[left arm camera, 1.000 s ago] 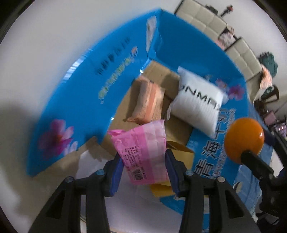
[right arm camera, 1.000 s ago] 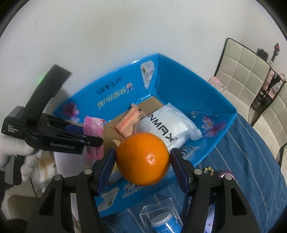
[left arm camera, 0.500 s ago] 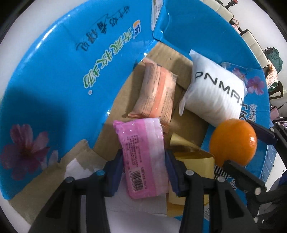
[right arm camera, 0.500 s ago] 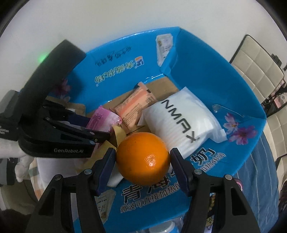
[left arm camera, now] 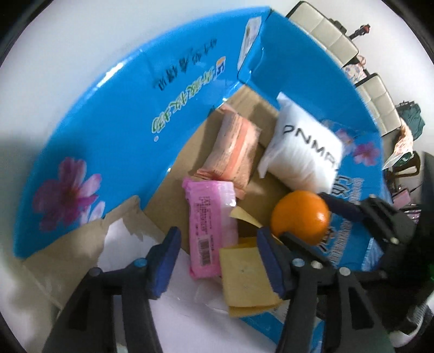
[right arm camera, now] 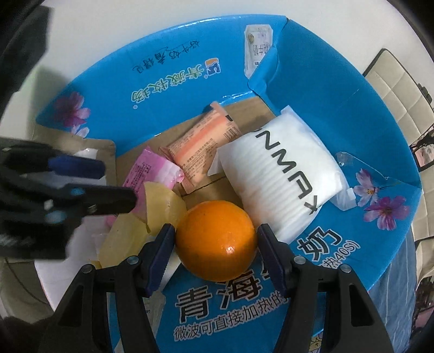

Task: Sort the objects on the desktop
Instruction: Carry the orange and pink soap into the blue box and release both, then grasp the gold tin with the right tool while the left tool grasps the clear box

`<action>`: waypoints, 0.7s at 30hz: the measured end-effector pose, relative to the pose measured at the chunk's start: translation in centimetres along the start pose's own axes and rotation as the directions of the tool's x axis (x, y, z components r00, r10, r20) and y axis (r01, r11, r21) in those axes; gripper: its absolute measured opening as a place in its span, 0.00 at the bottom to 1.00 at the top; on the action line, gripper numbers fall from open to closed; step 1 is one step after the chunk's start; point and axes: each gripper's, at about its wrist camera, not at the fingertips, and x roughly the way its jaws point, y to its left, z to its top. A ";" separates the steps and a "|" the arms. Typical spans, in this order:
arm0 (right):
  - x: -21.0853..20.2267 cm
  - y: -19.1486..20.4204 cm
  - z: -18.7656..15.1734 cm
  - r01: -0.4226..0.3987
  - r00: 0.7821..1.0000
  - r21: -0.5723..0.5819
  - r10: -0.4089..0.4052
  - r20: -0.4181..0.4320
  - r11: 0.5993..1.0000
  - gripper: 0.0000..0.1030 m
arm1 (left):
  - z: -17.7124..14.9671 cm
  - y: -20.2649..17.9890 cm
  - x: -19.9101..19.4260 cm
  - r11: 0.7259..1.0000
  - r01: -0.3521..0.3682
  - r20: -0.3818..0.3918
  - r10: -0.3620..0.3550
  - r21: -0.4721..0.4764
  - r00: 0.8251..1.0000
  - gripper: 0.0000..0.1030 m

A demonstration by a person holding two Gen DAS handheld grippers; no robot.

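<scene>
Plain white wall behind the work area, evenly lit, with a soft shadow at left. Cream tufted chairs with dark frames stand at right, one also visible at the edge. Blue striped cloth covers the surface below. Clutter beyond the chairs is indistinct.

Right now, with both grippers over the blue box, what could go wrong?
The orange is round; released from the right gripper, it may roll into the white pack. The open left gripper straddles the pink packet and could snag it. The two grippers are close and might collide.
</scene>
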 end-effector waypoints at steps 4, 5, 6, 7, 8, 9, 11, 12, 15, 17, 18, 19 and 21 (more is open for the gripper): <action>-0.4 -0.1 0.3 -0.029 0.999 -0.003 0.029 -0.016 1.000 0.64 | -0.9 0.2 -1.6 1.000 0.028 0.025 -0.028 -0.012 0.999 0.54; -0.8 -0.2 0.3 -0.048 0.999 0.001 0.048 -0.009 0.999 0.65 | -1.1 0.2 -1.9 0.999 0.033 0.031 -0.033 -0.016 0.999 0.54; -1.2 -0.4 0.2 -0.068 0.998 0.003 0.068 0.003 0.998 0.69 | -1.5 0.3 -2.5 0.999 0.044 0.039 -0.043 -0.026 0.998 0.54; -2.0 -0.6 0.1 -0.086 0.996 0.006 0.086 0.023 0.996 0.72 | -1.5 0.3 -2.6 0.997 0.081 0.046 -0.082 0.018 0.996 0.54; -2.9 -1.0 -0.2 -0.093 0.995 0.017 0.092 0.046 0.996 0.72 | -1.8 0.1 -3.2 0.996 0.094 0.055 -0.094 0.006 0.994 0.54; -3.7 -1.5 -0.6 -0.096 0.993 0.032 0.094 0.068 0.995 0.72 | -2.1 -0.3 -3.6 0.994 0.105 0.060 -0.105 0.001 0.993 0.54; -6.1 -3.2 -2.1 -0.096 0.988 0.086 0.084 0.129 0.992 0.72 | -3.4 -0.5 -4.6 0.992 0.123 0.070 -0.122 -0.001 0.990 0.54; -7.2 -4.1 -3.0 -0.096 0.984 0.117 0.077 0.157 0.988 0.72 | -3.4 -0.9 -5.2 0.992 0.126 0.078 -0.125 -0.001 0.989 0.54; -10.8 -8.0 -6.9 -0.109 0.970 0.242 0.049 0.239 0.964 0.72 | -3.8 -5.0 -6.8 0.988 0.153 0.100 -0.155 0.030 0.983 0.54; -13.1 -10.7 -10.5 -0.121 0.961 0.355 0.020 0.275 0.927 0.72 | -6.1 -7.7 -7.0 0.981 0.186 0.107 -0.190 0.049 0.976 0.56; -13.7 -11.7 -11.8 -0.129 0.958 0.402 0.010 0.285 0.906 0.72 | -6.7 -9.0 -6.5 0.979 0.200 0.102 -0.204 0.048 0.974 0.59; -14.4 -12.8 -13.8 -0.142 0.955 0.456 0.000 0.297 0.878 0.72 | -8.1 -10.3 -6.1 0.971 0.237 0.078 -0.240 0.041 0.968 0.65; -15.3 -14.8 -16.9 -0.162 0.948 0.534 -0.018 0.316 0.830 0.72 | -10.5 -12.3 -4.4 0.955 0.295 0.025 -0.294 -0.014 0.955 0.65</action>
